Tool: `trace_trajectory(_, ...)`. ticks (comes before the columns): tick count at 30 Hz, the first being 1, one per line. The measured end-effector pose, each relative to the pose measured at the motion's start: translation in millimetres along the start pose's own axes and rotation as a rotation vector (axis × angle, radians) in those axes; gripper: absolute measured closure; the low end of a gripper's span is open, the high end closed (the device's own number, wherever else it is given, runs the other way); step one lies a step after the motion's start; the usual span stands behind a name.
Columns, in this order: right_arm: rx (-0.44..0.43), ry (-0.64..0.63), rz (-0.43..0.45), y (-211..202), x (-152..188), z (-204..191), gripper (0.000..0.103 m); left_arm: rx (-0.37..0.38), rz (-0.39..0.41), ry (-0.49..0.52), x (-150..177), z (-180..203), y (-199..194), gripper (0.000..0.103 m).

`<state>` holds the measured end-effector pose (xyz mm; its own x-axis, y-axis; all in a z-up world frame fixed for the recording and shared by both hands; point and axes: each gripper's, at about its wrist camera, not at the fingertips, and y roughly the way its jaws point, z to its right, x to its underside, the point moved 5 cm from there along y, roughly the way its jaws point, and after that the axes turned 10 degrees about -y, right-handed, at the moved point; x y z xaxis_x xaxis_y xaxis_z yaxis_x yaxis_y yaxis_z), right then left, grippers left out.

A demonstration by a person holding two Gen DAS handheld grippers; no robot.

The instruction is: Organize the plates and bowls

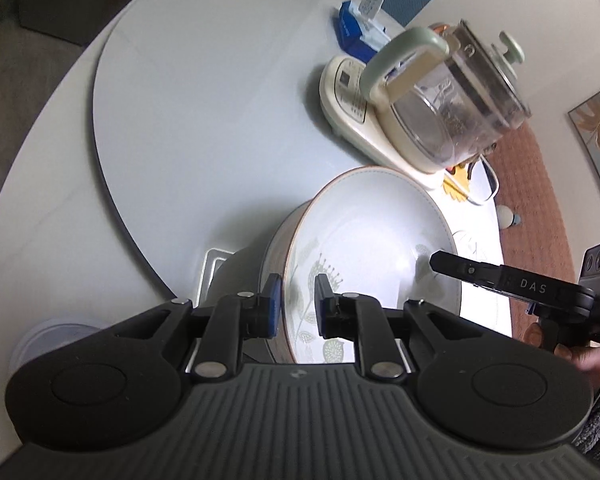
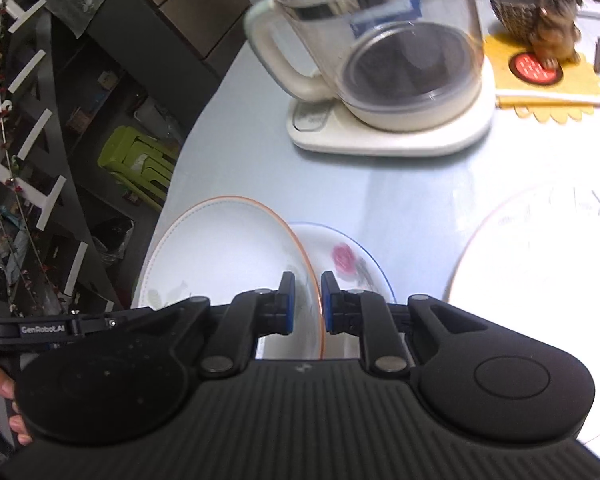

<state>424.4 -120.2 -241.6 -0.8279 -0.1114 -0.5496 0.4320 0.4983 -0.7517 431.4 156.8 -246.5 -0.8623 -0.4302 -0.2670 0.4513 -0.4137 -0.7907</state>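
Observation:
A white plate with an orange rim and a leaf pattern [image 1: 364,232] is held by both grippers on opposite sides. My left gripper [image 1: 298,304] is shut on its near rim, blue pads pressing either face. In the right wrist view the same plate [image 2: 220,248] has its rim clamped in my right gripper [image 2: 307,300]. The right gripper's finger [image 1: 434,260] reaches over the far rim in the left wrist view. Beneath the held plate lies a blue-rimmed plate with a rose [image 2: 344,256]. Another large plate [image 2: 540,240] lies to the right, washed out by glare.
A glass kettle on a cream base [image 1: 440,100] [image 2: 380,40] stands close behind the plates. A blue tissue box [image 1: 356,32] sits farther back on the grey turntable [image 1: 180,100]. A brown figurine [image 2: 548,12] stands on a yellow mat. A white cup [image 1: 52,340] sits near left.

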Motion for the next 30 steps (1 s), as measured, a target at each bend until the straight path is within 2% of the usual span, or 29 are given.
trace_trajectory(14,0.052,-0.046,-0.043,11.0,9.7,11.2,0.086,-0.061,-0.059,0.044,-2.9,15.7,27.6,0.084)
trace_trajectory(30,0.069,-0.067,-0.068,22.6,11.4,12.6,0.086,-0.103,-0.068,0.048,-2.7,17.4,37.0,0.084)
